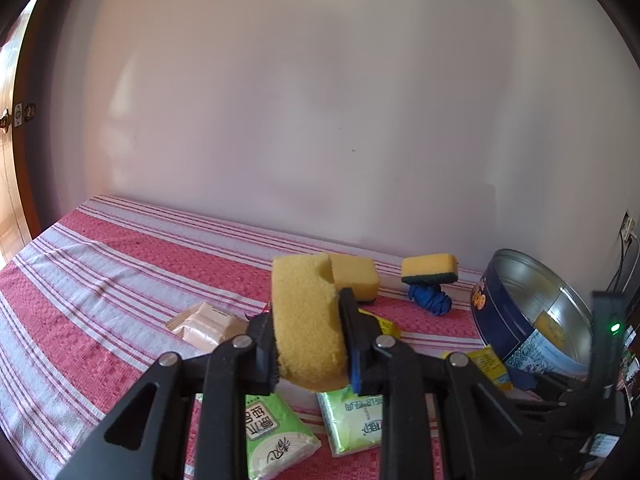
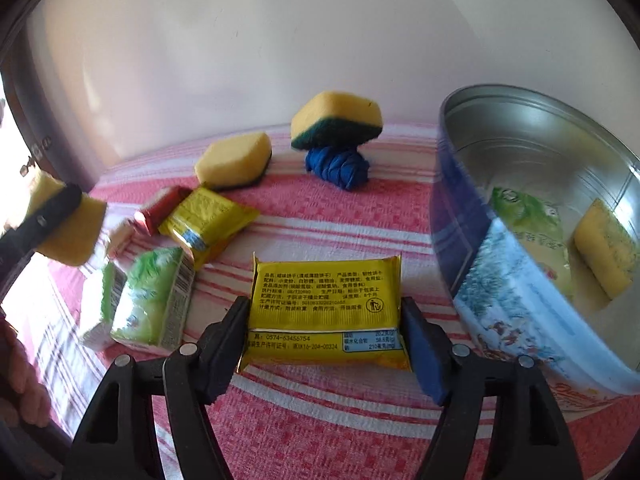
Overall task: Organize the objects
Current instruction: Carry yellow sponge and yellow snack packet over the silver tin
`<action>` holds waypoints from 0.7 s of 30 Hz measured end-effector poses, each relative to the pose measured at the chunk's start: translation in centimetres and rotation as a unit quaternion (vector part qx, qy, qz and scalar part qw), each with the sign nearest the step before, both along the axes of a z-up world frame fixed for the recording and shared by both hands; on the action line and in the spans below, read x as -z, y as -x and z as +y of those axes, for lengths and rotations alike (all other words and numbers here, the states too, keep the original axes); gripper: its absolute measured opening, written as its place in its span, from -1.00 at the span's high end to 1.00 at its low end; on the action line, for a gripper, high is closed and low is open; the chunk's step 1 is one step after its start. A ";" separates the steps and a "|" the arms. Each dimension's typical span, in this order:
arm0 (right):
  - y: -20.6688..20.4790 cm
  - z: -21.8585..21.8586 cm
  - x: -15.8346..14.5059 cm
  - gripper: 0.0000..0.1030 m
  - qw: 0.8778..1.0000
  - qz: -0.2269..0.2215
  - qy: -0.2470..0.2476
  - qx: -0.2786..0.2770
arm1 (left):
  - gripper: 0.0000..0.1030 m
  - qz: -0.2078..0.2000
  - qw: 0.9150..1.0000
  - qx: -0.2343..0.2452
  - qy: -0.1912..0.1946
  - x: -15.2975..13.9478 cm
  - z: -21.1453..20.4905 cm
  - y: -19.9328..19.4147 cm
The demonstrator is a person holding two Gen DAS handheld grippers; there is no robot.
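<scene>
1. The left gripper [image 1: 310, 344] is clamped on a yellow sponge [image 1: 306, 320], its two pads pressed into the sponge's sides and holding it clear of the striped cloth [image 1: 120, 264].
2. The right gripper [image 2: 326, 336] stands with its jaws apart on either side of a yellow snack packet [image 2: 326, 300] that lies flat on the cloth with its printed back facing up. Whether the pads touch the packet's ends cannot be told; a thin gap seems to show on the left side.
3. Just right of that packet stands a round metal tin [image 2: 472, 216], open at the top. Inside it lie a green tissue pack [image 2: 524, 216] and another yellow sponge piece [image 2: 604, 248]; the tin's near wall hides their lower parts.
4. To the left of the packet lie two green tissue packs [image 2: 148, 300], blurred, and behind them a second yellow packet [image 2: 204, 220], a red wrapper [image 2: 160, 208] and a pale wrapper partly covered by them.
5. Farther off, near the wall, a yellow sponge with a dark underside [image 2: 234, 160] rests on the cloth, and to its right a green-backed sponge [image 2: 336, 124] sits tilted on top of a knotted blue cloth [image 2: 338, 168].
6. At the right wrist view's left edge, part of a person's hand [image 2: 24, 384] shows, cut off and blurred.
</scene>
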State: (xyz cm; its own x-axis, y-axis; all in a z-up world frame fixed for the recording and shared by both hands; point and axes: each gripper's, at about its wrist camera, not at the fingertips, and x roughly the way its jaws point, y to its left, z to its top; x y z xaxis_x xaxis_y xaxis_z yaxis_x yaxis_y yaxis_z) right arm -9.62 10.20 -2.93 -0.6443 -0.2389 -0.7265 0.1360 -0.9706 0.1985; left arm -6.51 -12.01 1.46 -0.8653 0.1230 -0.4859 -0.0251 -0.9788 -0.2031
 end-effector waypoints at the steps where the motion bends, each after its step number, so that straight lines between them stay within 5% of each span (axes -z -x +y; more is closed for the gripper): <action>1: -0.5 0.3 -0.8 -0.45 1.000 0.016 0.007 0.002 | 0.54 0.001 1.000 0.002 0.000 0.0 0.1 0.0; 10: -4.7 2.9 -6.3 -0.45 0.989 0.140 0.007 0.040 | 0.54 0.010 1.000 0.012 0.003 0.1 1.6 -0.7; 21: -5.7 6.1 -7.2 -0.46 0.986 0.149 0.011 0.069 | 0.54 0.018 0.999 0.017 0.045 -0.5 7.2 -2.1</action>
